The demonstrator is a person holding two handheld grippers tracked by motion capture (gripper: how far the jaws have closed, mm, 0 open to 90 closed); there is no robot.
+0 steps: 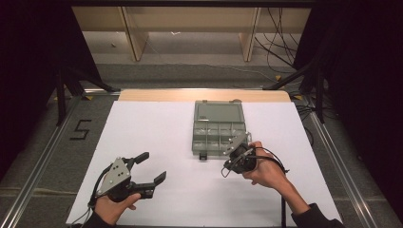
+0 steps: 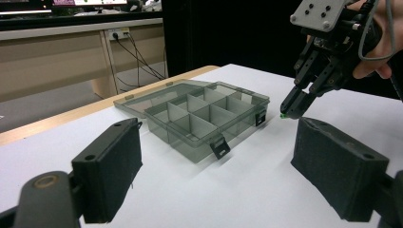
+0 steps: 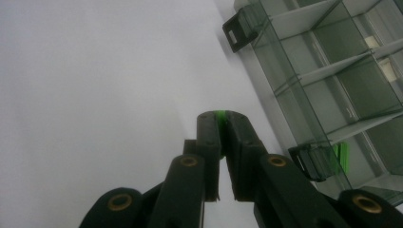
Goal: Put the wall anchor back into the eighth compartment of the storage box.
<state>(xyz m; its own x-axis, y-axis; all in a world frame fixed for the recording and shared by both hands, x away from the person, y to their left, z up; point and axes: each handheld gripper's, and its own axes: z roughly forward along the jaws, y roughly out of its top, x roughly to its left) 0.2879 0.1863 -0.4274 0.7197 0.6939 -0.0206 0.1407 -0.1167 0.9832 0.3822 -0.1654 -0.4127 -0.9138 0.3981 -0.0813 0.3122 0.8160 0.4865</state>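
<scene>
**Right gripper carrying green piece, organizer box just ahead of its tips**

Right gripper (image 1: 236, 156): jaws clenched on a small green piece (image 3: 220, 115), only a sliver of it showing at the tips. In the left gripper view the same green speck (image 2: 283, 115) pokes out under the closed tips, just above the white table (image 1: 157, 142), not touching it as far as I can tell

Key relation: the compartment box (image 1: 218, 133) lies directly beyond the right gripper's tips, on the far side, near corner almost under them. From the right gripper's own camera the box wall (image 3: 290, 95) runs just beside the jaws on their right, with one black latch (image 3: 237, 29) up ahead and another close to the jaw base. So the nearest compartments are a short reach forward and to the jaw's right

Box axis: lid (image 1: 219, 112) is folded open flat on the far side, compartment rows on the near side, so the long axis runs away from the person. Another bit of green (image 3: 341, 156) shows through the wall in the near corner cell; can't tell what it is

Left gripper (image 1: 151, 168): jaws spread wide, holding nothing, hovering well to the left of the box. Right hand is clearly the nearer one

My read: the next move is a small lift over the near wall, then release into a near-row cell. Risk is clipping the wall edge or the latch
</scene>
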